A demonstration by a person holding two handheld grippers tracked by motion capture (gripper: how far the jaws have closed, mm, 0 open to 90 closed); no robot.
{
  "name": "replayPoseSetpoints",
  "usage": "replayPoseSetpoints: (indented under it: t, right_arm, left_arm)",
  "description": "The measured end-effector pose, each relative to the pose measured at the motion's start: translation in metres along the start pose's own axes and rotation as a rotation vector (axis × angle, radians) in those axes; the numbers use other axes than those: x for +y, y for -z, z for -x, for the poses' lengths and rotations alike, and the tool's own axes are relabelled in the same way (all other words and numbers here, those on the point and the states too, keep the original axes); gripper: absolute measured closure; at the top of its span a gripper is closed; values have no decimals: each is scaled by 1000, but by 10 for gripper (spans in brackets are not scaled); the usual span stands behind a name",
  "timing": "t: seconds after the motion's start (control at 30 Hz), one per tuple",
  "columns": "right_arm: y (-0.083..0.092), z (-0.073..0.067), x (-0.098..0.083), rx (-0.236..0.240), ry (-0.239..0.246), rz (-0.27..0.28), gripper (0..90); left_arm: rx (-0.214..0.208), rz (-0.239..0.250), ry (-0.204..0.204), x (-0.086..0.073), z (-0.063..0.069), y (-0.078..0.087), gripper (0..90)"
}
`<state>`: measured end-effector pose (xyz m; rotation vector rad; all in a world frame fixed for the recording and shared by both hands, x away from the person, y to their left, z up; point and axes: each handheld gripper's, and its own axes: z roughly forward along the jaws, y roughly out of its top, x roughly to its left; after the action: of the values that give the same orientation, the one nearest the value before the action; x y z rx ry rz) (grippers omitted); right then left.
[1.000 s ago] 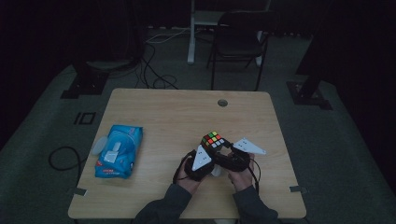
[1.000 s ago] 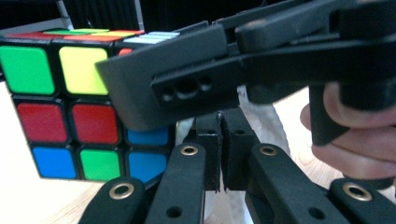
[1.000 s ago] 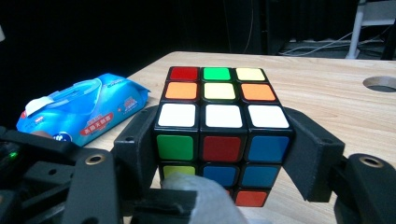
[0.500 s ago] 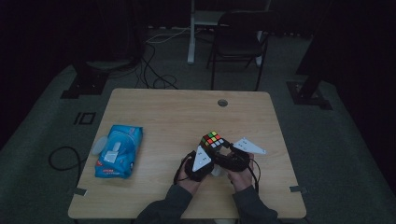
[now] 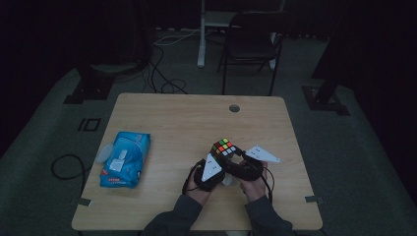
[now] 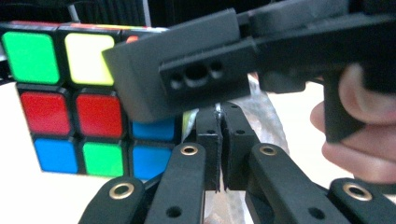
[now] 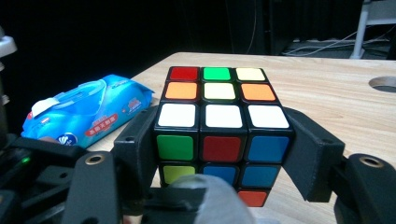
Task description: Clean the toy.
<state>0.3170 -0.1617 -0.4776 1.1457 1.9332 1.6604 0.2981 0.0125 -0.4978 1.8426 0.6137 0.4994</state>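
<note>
A scrambled Rubik's cube (image 5: 224, 147) is held just above the wooden table (image 5: 187, 118), right of centre. My right gripper (image 7: 223, 150) is shut on it, one black pad pressed on each side, white row on the near top edge. In the high view the right gripper (image 5: 235, 156) reaches the cube from the person's right hand. My left gripper (image 6: 220, 111) is shut, its tips close under the cube (image 6: 60, 107) and the right gripper's jaw block. Crinkled clear film (image 6: 266, 116) lies behind those tips; whether they pinch it I cannot tell. The left gripper (image 5: 220, 169) sits beside the right one.
A blue pack of wet wipes (image 5: 124, 158) lies on the table's left side, also in the right gripper view (image 7: 88, 114). A round cable hole (image 5: 234, 108) is near the far edge. A chair (image 5: 251, 39) and floor cables stand beyond the table.
</note>
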Motion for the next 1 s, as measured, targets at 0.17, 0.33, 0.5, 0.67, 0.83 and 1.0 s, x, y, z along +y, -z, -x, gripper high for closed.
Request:
replayPoseSetpoints:
  t: [0.17, 0.33, 0.5, 0.67, 0.83, 1.0]
  right_arm:
    - [3, 5, 2, -15, -13, 13, 349]
    - [5, 7, 3, -23, -15, 19, 349]
    - [4, 5, 3, -31, -15, 15, 349]
    - [4, 7, 2, -41, -28, 10, 349]
    - [4, 8, 2, -50, -36, 8, 348]
    - [4, 9, 1, -39, -45, 4, 349]
  left_arm:
    - [3, -2, -16, 0, 1, 6, 878]
    - [9, -3, -18, 0, -1, 9, 878]
    - [11, 3, -9, 0, -1, 7, 878]
    - [12, 2, -3, -1, -1, 4, 878]
    - [11, 7, 0, -1, -1, 2, 878]
    - [0, 6, -9, 1, 2, -2, 877]
